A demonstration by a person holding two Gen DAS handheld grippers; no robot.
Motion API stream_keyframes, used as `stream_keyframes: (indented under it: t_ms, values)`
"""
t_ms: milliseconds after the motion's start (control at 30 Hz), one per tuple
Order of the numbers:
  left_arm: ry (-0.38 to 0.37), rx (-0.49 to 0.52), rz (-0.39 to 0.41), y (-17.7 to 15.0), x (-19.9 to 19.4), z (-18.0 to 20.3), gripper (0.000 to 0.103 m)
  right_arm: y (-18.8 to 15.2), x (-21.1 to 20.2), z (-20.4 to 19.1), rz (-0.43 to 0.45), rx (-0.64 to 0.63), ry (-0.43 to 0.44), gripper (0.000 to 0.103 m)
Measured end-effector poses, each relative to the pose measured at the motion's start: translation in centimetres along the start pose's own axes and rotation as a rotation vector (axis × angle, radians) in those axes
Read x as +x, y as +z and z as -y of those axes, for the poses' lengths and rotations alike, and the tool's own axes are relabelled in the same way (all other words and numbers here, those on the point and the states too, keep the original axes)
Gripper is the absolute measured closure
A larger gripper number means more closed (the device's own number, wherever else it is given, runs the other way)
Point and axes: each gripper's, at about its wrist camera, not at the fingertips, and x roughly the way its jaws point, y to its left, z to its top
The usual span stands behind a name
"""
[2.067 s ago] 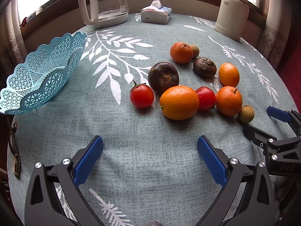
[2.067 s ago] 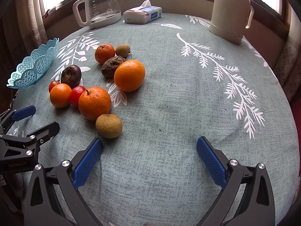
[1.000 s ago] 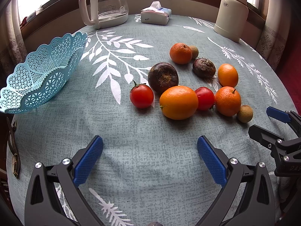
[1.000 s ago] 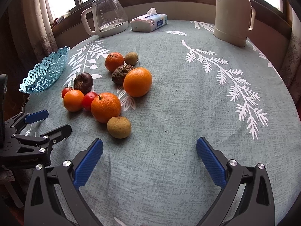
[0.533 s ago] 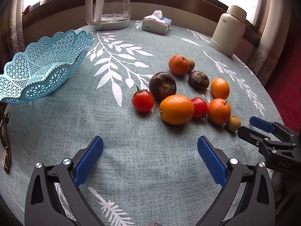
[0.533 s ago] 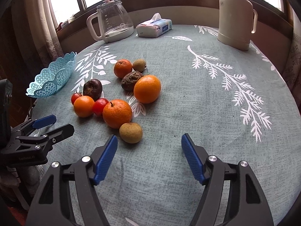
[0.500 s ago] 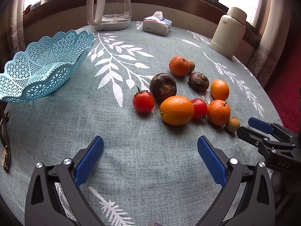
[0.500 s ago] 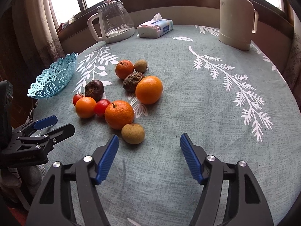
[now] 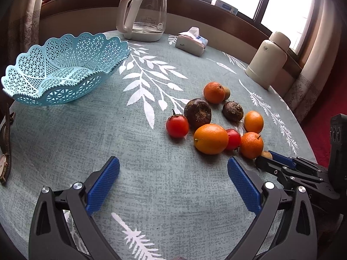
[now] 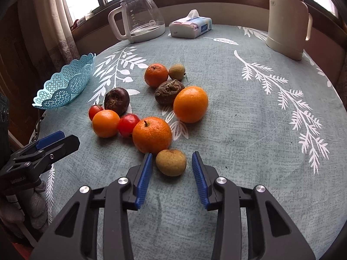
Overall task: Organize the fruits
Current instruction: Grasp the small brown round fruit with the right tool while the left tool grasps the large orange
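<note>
No writing on the cream thermos jug or the blue-and-white tissue pack is sharp enough for you to read. You work over a round table under a grey-green cloth with white leaf prints, windows behind. Near the small tan-brown round fruit, your right gripper straddles it, pads spread and not touching. Touching that fruit's far side sits a stemmed orange mandarin; beyond lie tomatoes, oranges and dark fruits. Your left gripper hangs spread wide, left of that fruit. The pale blue lattice plastic basket stands well apart, far left, beside a clear glass kettle.
</note>
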Motion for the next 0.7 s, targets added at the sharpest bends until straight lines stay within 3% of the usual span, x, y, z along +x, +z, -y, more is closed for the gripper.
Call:
stream_keyframes:
  t_ms: [100,367,433,700]
  values:
    - [0.008,0.005,-0.005,0.0,0.2,0.1,0.002,0.0,0.2,-0.2,-0.011,-0.009,-0.013,0.073]
    - [0.063,0.051,-0.033,0.1,0.6,1.1,0.004,0.0,-0.6,0.7,0.009,0.014,-0.007,0.075]
    - [0.079,0.082,-0.046,0.2,0.9,1.6,0.014,0.1,-1.0,1.3,0.027,0.029,-0.021,0.075]
    - [0.039,0.136,-0.052,1.2,1.4,4.1,0.029,-0.4,-0.9,3.4,0.031,0.099,-0.012,0.074]
